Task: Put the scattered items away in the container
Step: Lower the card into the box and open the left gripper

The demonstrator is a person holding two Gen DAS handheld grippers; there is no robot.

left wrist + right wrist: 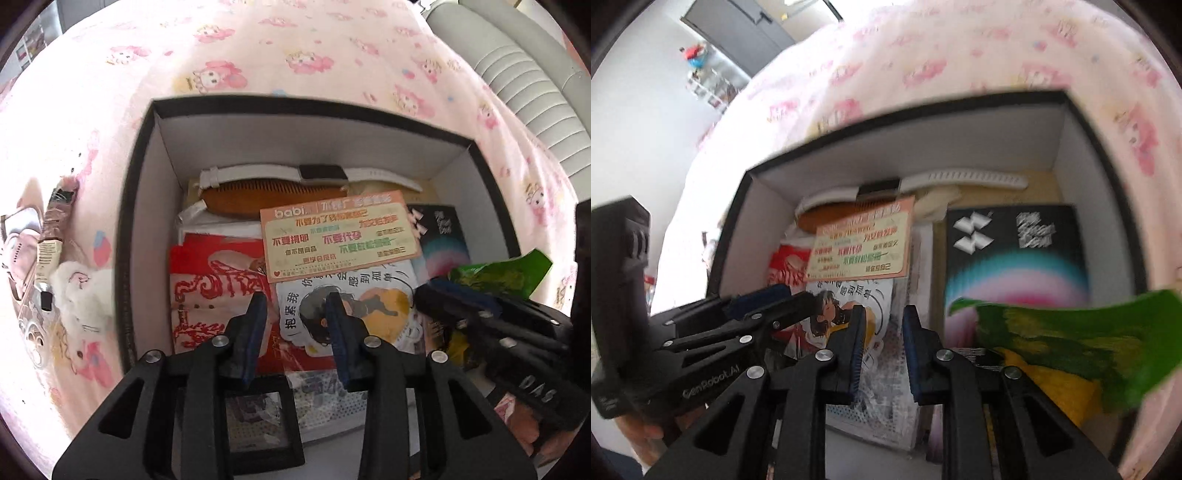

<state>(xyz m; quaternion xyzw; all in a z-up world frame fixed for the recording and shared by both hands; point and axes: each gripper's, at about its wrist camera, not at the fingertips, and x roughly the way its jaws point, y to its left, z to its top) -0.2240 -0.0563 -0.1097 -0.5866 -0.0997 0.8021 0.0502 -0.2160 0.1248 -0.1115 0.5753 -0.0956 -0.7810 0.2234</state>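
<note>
Pink toiletries (44, 254), seemingly, beside box (127, 229), left wrist view only

Right hand-held gripper (884, 332) hangs over the open black box (1106, 155) on the pink-printed bed sheet (960, 48), its jaws parted with nothing between them. Below in the box lie a white watch (979, 179), a pink card (862, 240) and a black booklet (1015, 251). A green packet (1089, 332) hovers blurred at right. The left hand-held gripper (775, 299) reaches in alongside.
</note>
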